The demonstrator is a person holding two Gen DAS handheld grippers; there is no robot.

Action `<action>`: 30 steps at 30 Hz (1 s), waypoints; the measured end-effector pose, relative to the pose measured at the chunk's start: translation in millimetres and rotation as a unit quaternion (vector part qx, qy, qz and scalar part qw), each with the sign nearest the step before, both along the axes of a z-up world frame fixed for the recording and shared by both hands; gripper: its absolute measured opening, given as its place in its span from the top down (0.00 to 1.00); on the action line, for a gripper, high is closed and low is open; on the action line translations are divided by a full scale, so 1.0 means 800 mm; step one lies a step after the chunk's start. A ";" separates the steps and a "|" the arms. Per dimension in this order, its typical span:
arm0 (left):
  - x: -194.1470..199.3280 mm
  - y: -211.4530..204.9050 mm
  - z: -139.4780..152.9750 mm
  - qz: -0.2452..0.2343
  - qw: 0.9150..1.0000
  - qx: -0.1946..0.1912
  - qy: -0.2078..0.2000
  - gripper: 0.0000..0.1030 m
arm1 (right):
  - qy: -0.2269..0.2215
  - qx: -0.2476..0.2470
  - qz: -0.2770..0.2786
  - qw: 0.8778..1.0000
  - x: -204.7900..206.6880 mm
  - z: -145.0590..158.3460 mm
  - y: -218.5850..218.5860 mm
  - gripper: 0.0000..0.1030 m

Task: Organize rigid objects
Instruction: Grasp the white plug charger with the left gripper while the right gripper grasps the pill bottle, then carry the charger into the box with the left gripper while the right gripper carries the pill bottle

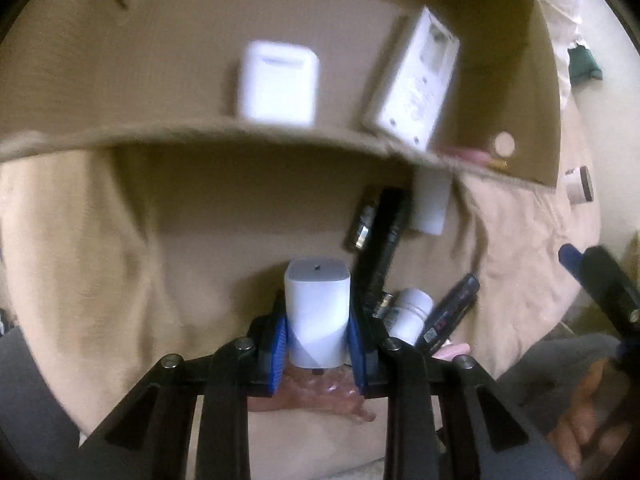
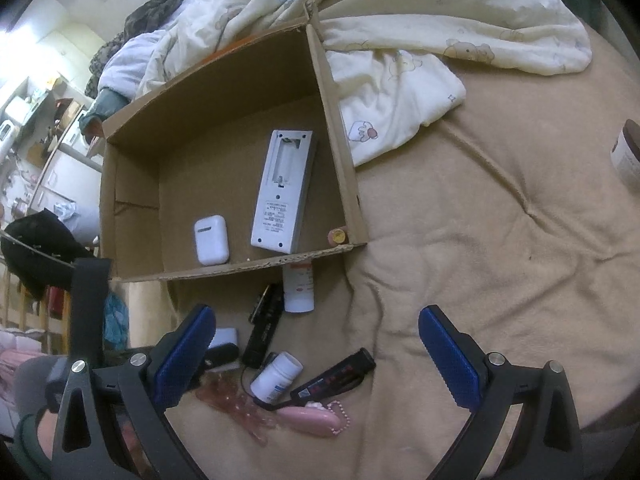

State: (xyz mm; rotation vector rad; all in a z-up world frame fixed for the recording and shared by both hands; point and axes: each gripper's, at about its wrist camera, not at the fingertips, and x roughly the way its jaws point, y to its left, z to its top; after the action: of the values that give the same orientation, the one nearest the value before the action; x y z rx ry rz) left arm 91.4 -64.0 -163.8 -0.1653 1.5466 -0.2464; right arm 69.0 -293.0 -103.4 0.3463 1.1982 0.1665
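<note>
On the bed, our left gripper pinches the white charger block, right gripper wide, empty; shallow grip, could slip en route to cardboard box.

Left wrist view: dim, warm cast, soft motion blur throughout; white earbud case smeared, edges undefined. Cardboard box wall casts broad shadow below it. Right wrist view: sharper, evenly lit; overexposed glare at far left of frame, upper half. Both views: strong fisheye curvature, black vignette in corners, straight box edges bowed.
</note>
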 end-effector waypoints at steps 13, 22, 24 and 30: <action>-0.009 0.039 0.024 0.005 0.996 0.079 -0.032 0.77 | 0.100 -0.056 0.185 0.976 -0.007 -0.069 0.092 0.24; -0.014 0.031 0.030 -0.001 0.996 0.072 -0.043 0.77 | 0.095 -0.121 0.255 0.955 -0.015 -0.093 0.134 0.24; -0.015 0.035 0.028 0.002 0.997 0.071 -0.041 0.77 | 0.092 -0.127 0.261 0.953 -0.015 -0.094 0.137 0.34; -0.019 0.035 0.029 -0.004 0.996 0.082 -0.045 0.77 | 0.047 -0.087 0.242 0.965 -0.014 -0.060 0.128 0.48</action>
State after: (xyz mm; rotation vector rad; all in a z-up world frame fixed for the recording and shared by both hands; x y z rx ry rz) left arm 76.4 -35.7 -140.4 -0.0183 1.4702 -0.1304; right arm 57.9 -190.7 -151.2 -0.1012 1.3662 0.4690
